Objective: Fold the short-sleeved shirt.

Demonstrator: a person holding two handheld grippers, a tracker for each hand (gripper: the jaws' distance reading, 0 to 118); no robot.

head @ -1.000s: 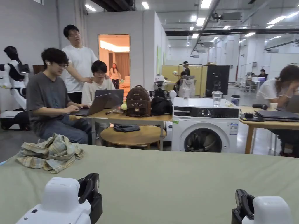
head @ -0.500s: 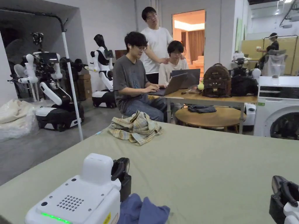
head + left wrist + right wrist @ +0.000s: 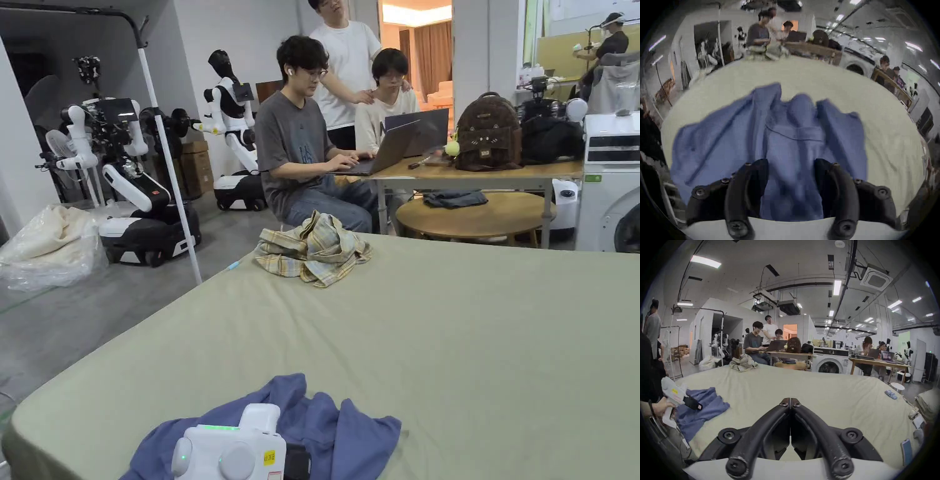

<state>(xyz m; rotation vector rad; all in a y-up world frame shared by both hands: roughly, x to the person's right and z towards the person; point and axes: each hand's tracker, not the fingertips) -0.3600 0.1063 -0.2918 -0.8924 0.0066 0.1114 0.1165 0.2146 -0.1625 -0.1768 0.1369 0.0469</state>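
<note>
Blue short-sleeved shirt [image 3: 325, 431] lies crumpled at the near left corner of the desk [image 3: 475, 350], which carries a pale green cover. Left hand-held gripper [image 3: 791, 164] sits over the shirt with its jaws spread wide; blue cloth lies between and under them, but neither jaw presses on it. In the right gripper view, a hand [image 3: 661, 407] holds that gripper by its white grip. Right hand-held gripper [image 3: 790, 400] is over bare cover, well apart from the shirt, jaws closed tip to tip with nothing between them. A plaid shirt [image 3: 312, 250] lies bunched at the far left edge of the desk.
</note>
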